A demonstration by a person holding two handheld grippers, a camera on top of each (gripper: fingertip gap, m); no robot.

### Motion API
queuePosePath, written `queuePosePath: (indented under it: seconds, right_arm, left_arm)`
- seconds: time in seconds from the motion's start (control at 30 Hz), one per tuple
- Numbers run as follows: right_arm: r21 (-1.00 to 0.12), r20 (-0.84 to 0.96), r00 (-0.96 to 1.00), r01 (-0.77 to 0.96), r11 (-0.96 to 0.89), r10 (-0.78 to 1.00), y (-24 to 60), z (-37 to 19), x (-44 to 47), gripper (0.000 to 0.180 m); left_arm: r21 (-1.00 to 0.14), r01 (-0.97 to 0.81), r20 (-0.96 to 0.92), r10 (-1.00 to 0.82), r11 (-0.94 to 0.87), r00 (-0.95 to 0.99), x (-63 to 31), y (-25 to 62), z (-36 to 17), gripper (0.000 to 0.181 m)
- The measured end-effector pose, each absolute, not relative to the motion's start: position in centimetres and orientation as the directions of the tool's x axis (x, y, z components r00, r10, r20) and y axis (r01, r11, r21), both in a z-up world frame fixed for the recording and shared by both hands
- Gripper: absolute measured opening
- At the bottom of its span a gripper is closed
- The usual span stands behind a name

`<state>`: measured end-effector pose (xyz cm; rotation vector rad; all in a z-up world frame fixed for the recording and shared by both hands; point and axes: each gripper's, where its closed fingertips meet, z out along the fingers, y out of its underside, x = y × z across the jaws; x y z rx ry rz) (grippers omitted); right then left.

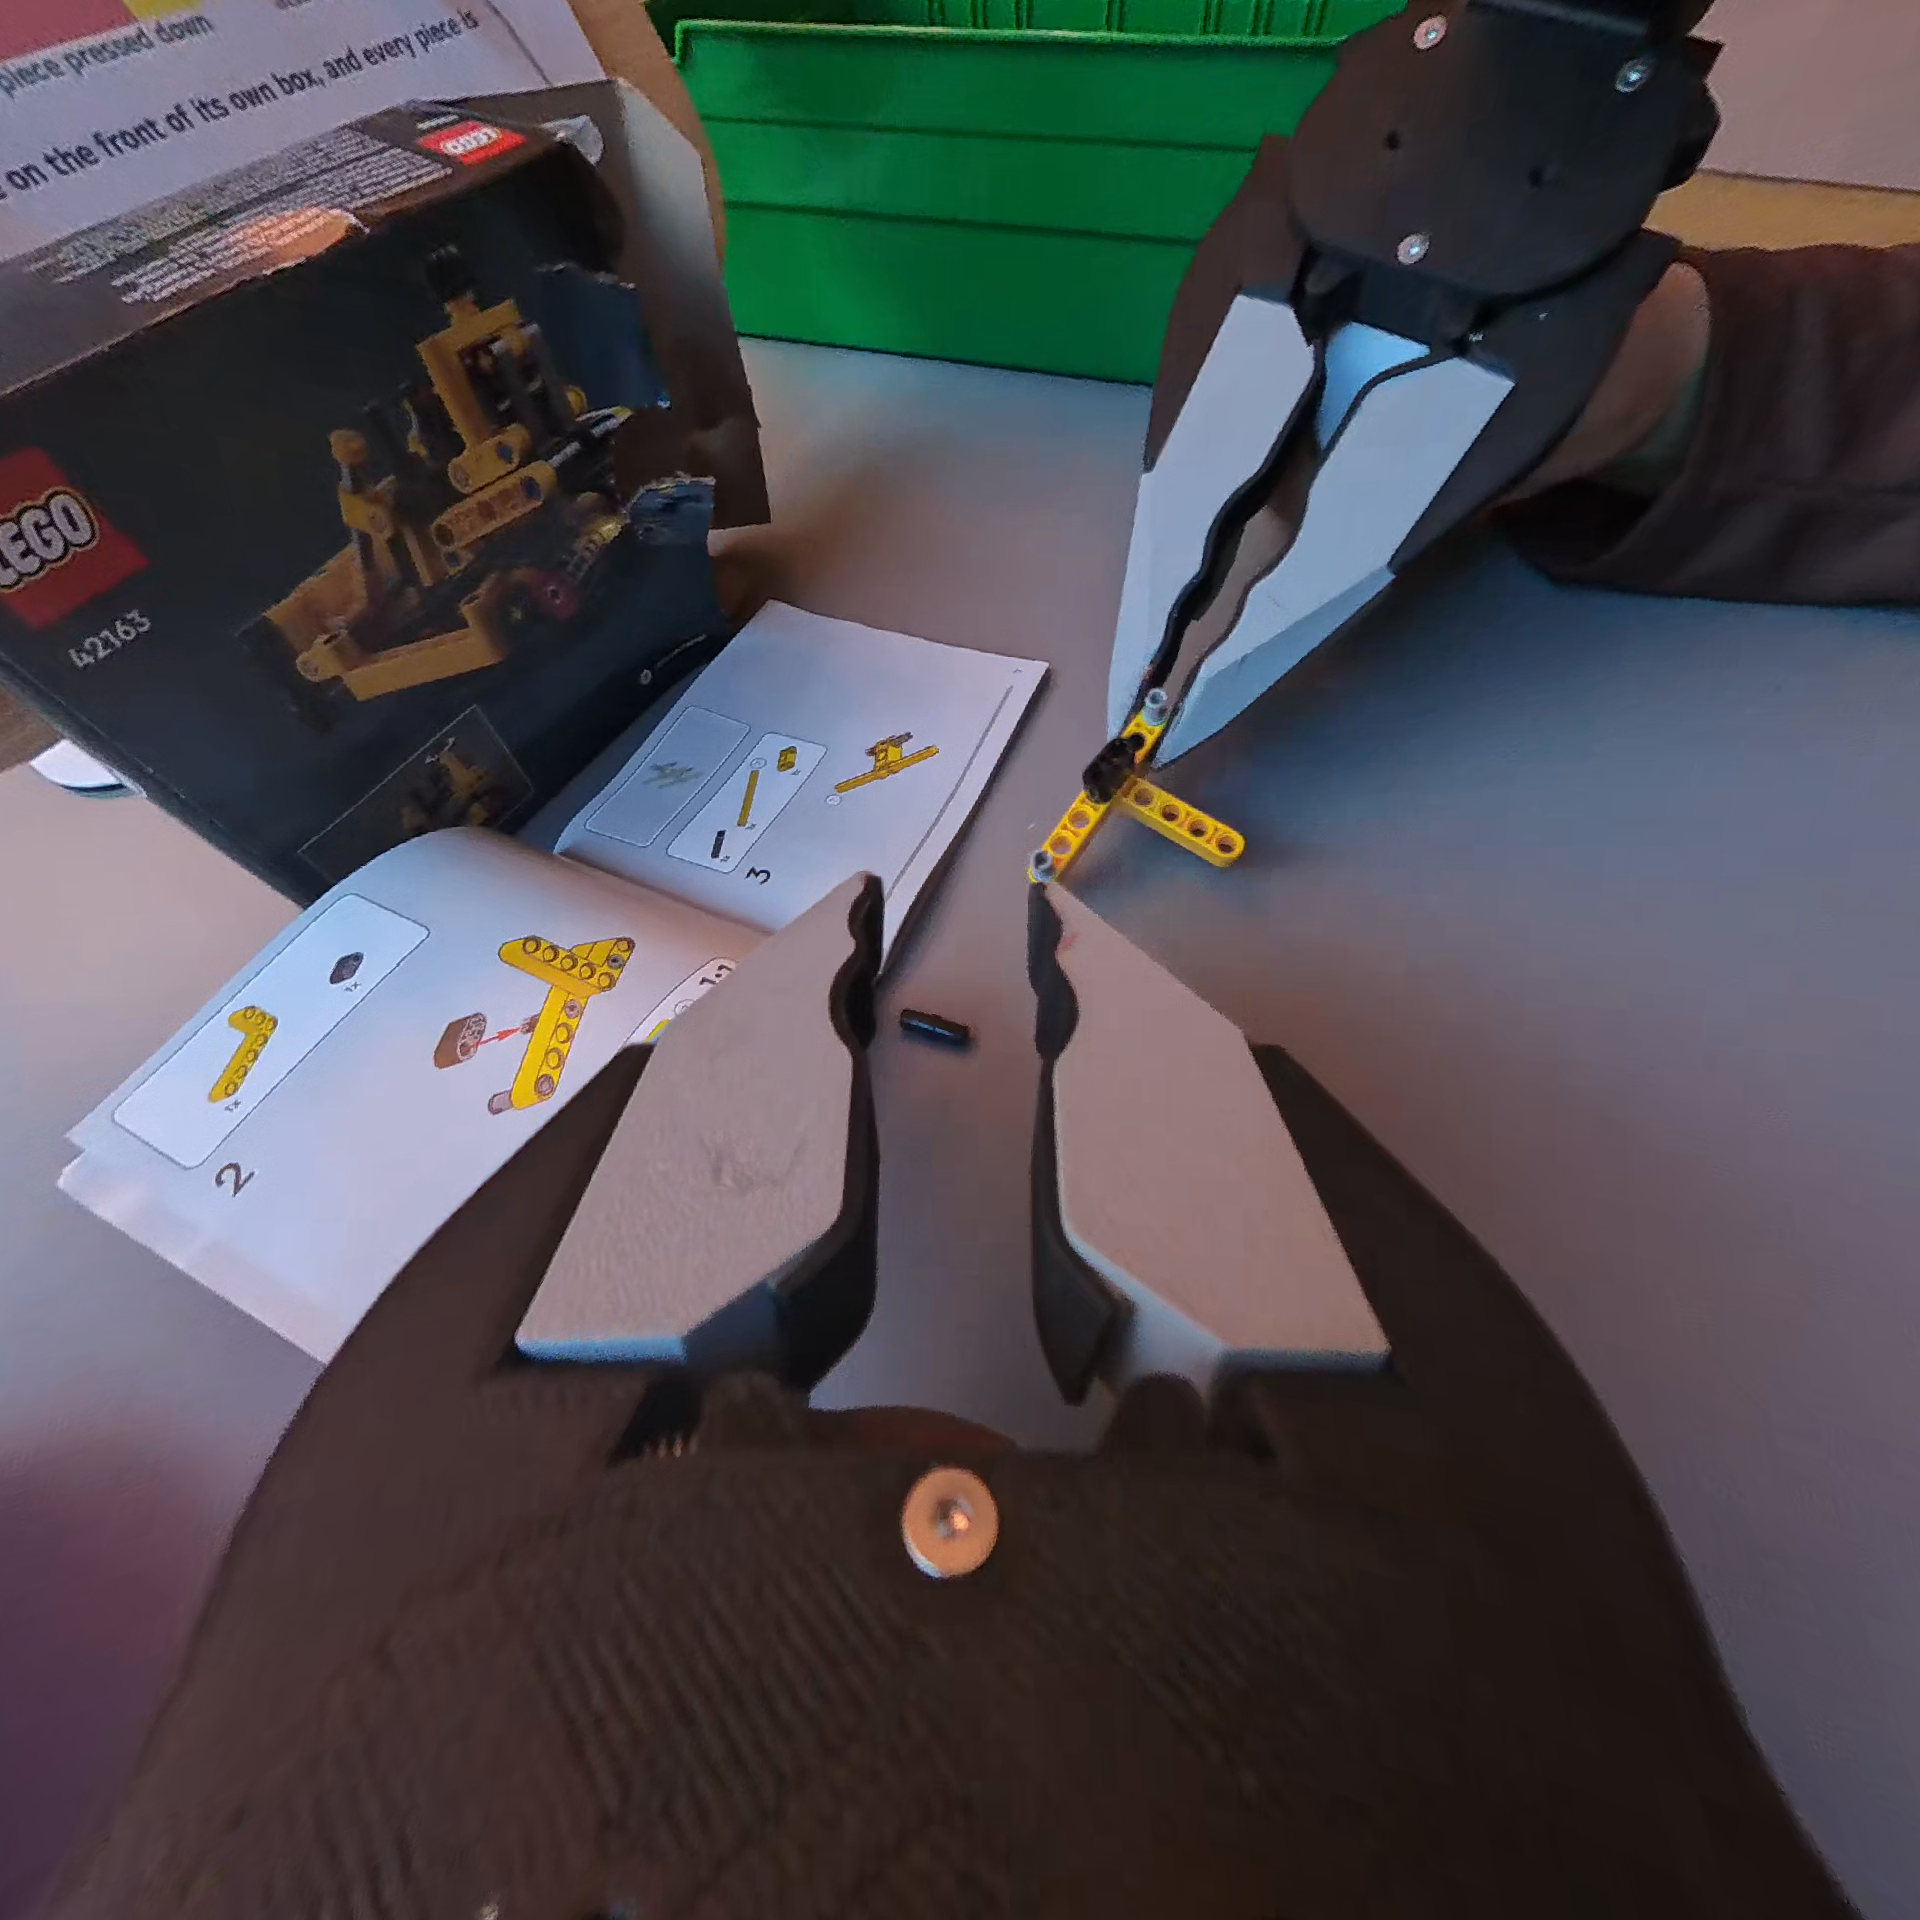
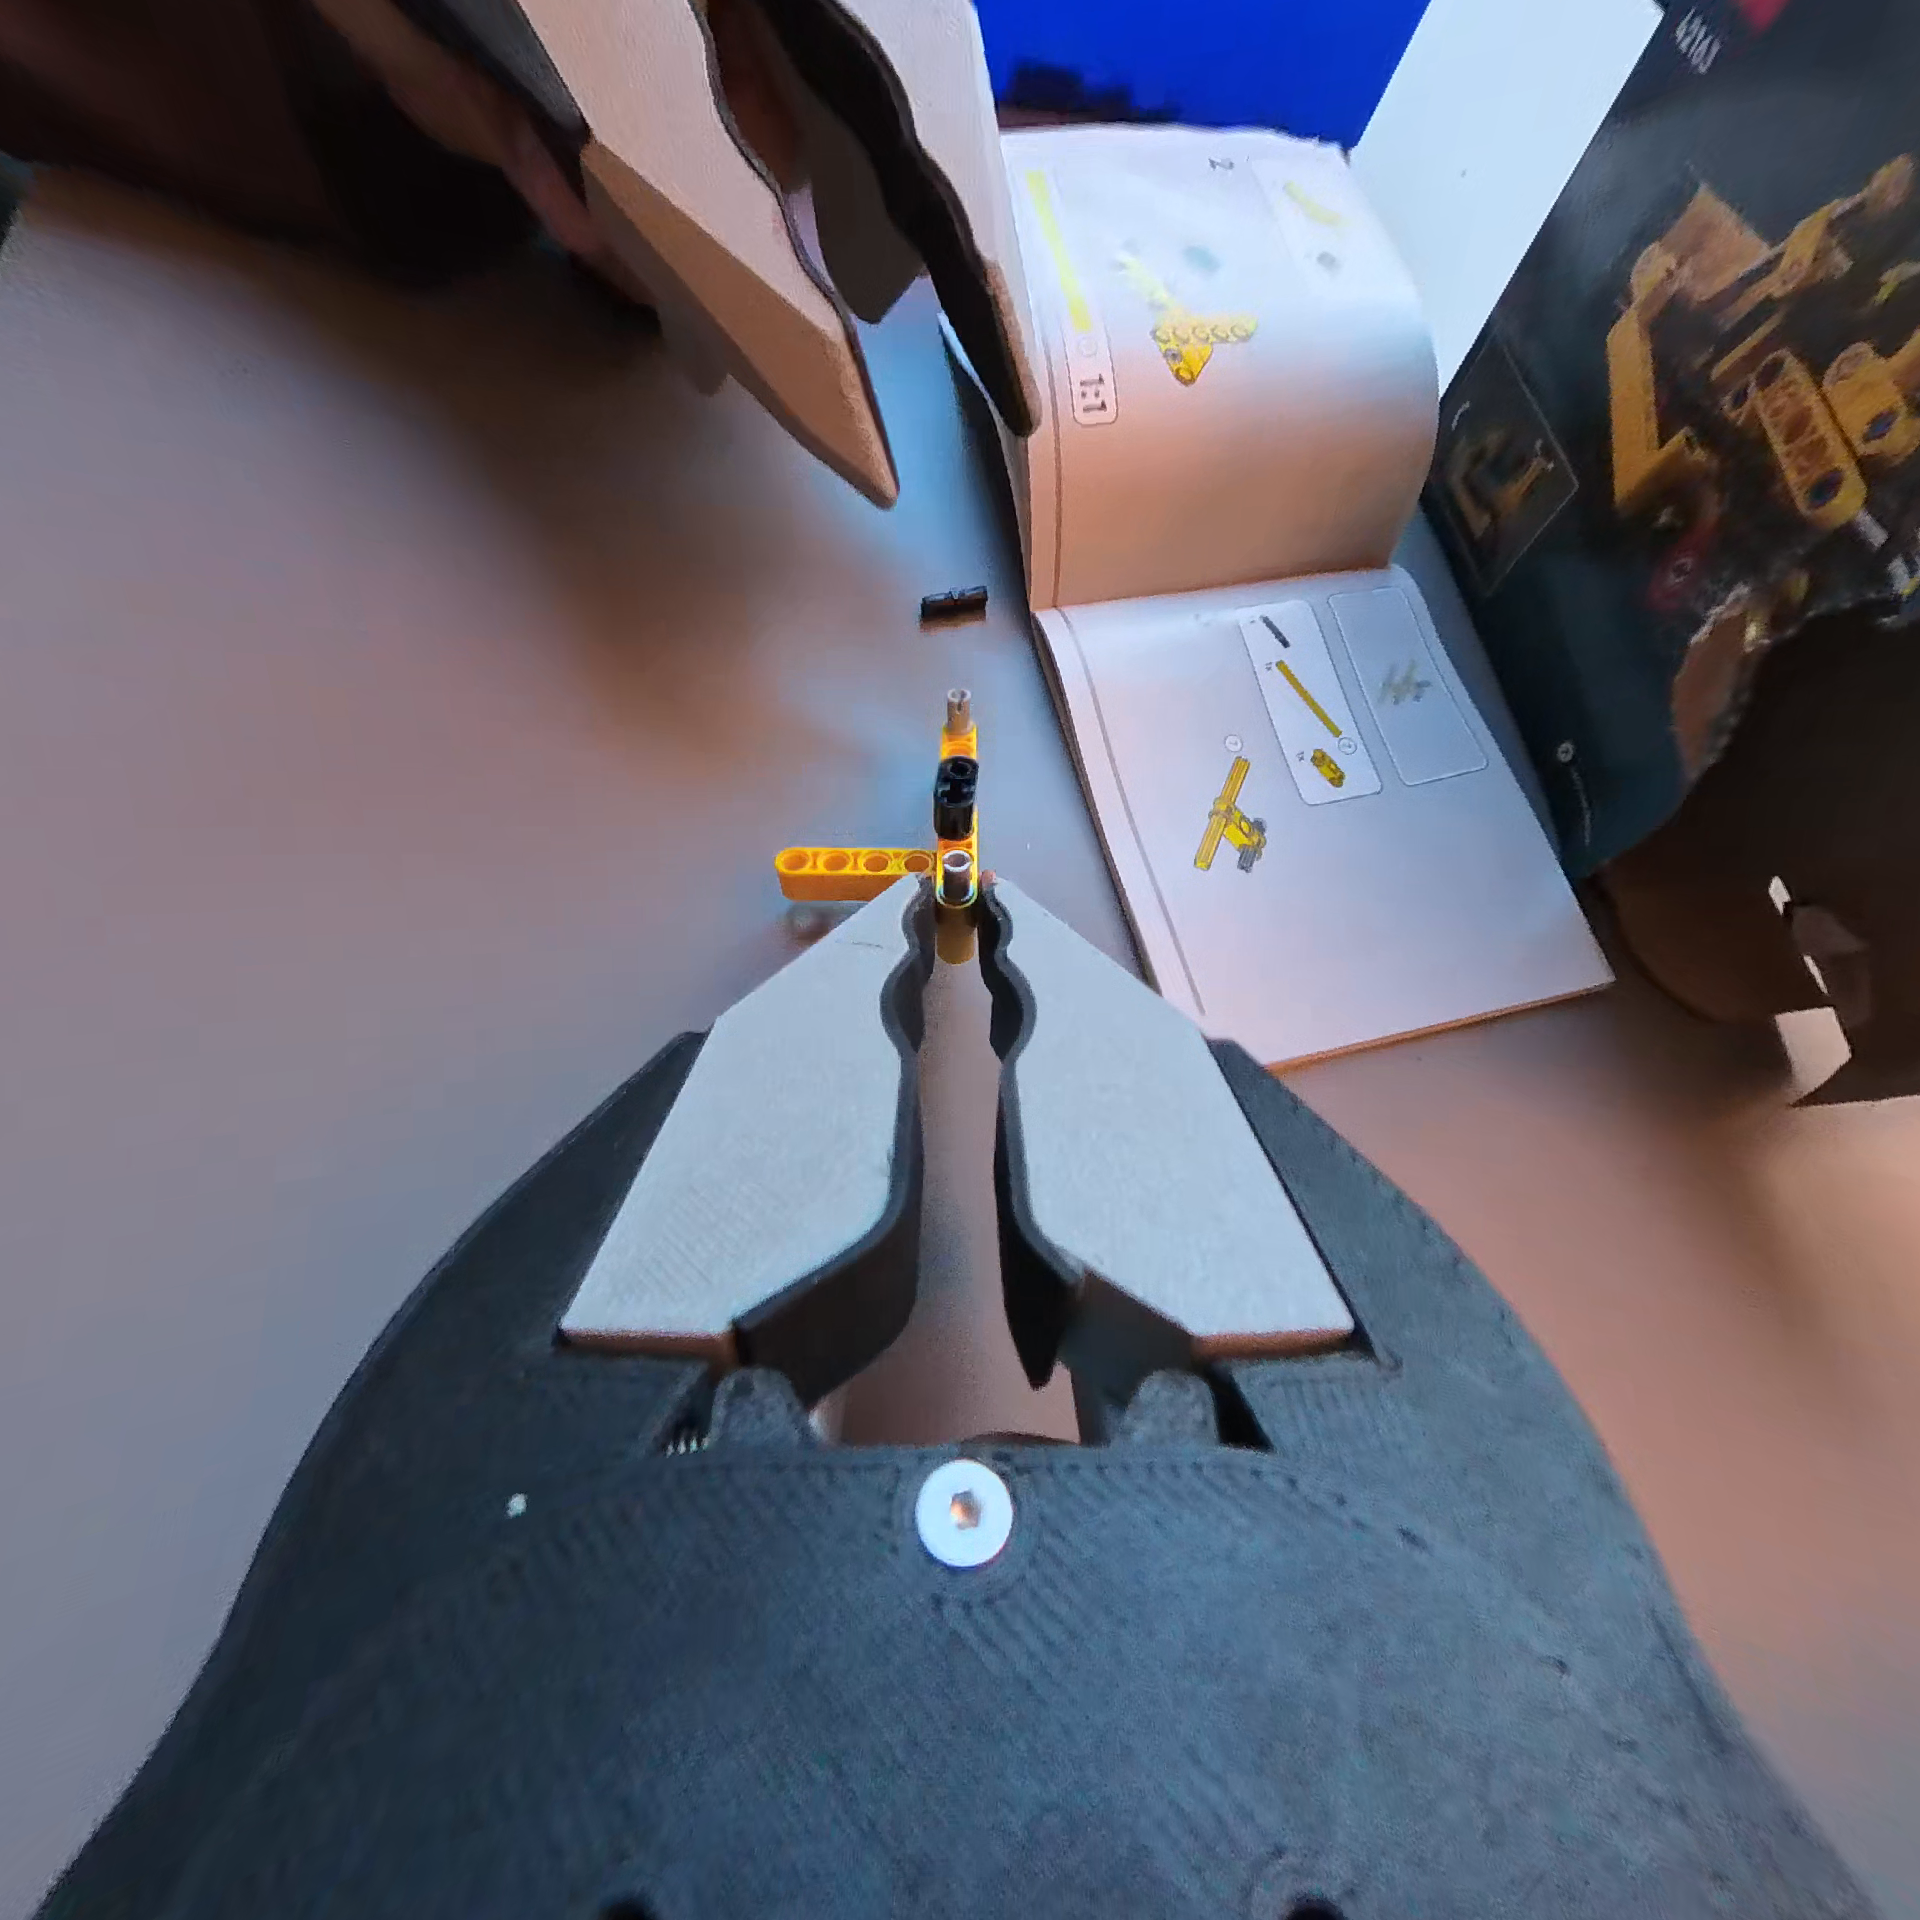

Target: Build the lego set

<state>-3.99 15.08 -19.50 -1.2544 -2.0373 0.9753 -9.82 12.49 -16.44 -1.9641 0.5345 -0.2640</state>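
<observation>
A small yellow beam assembly (image 1: 1127, 805) with a black connector and grey pins stands on the grey table; in the right wrist view (image 2: 951, 821) it sits at my fingertips. My right gripper (image 2: 951, 894) is shut on the assembly's near end; it also shows in the left wrist view (image 1: 1153, 717). My left gripper (image 1: 951, 894) is open and empty, hovering just above a loose black pin (image 1: 933, 1029), which also shows in the right wrist view (image 2: 953, 603). The left gripper's fingers (image 2: 769, 270) appear at the top of the right wrist view.
An open instruction booklet (image 1: 436, 1039) lies left of the pin, also in the right wrist view (image 2: 1320, 790). The dark set box (image 1: 343, 488) stands behind it. A green bin (image 1: 956, 187) is at the back. A person's sleeve (image 1: 1787, 436) rests at right. Tip to tip, the grippers are about 8 centimeters apart. The loose black pin (image 1: 933, 1029) lies around 5 centimeters away from my left fingertips. It turns up in the right wrist view (image 2: 953, 606) as well.
</observation>
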Motion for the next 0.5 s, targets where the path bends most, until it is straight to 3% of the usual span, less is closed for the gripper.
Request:
queuePosePath:
  seconds: [0.23,0.5]
  right_arm:
    - [-0.735,0.125,-0.428,0.567,0.373,0.895,15.3,-21.2,-3.7,0.009]
    - [-0.849,0.058,-0.434,0.453,0.273,0.899,15.9,-18.4,-3.3,0.019]
  left_arm:
    - [-0.883,-0.313,-0.1,-0.511,-0.349,0.854,-9.1,12.2,-16.8,0.025]
    - [-0.89,-0.292,-0.074,-0.521,-0.349,0.85,-9.0,12.0,-16.6,0.026]
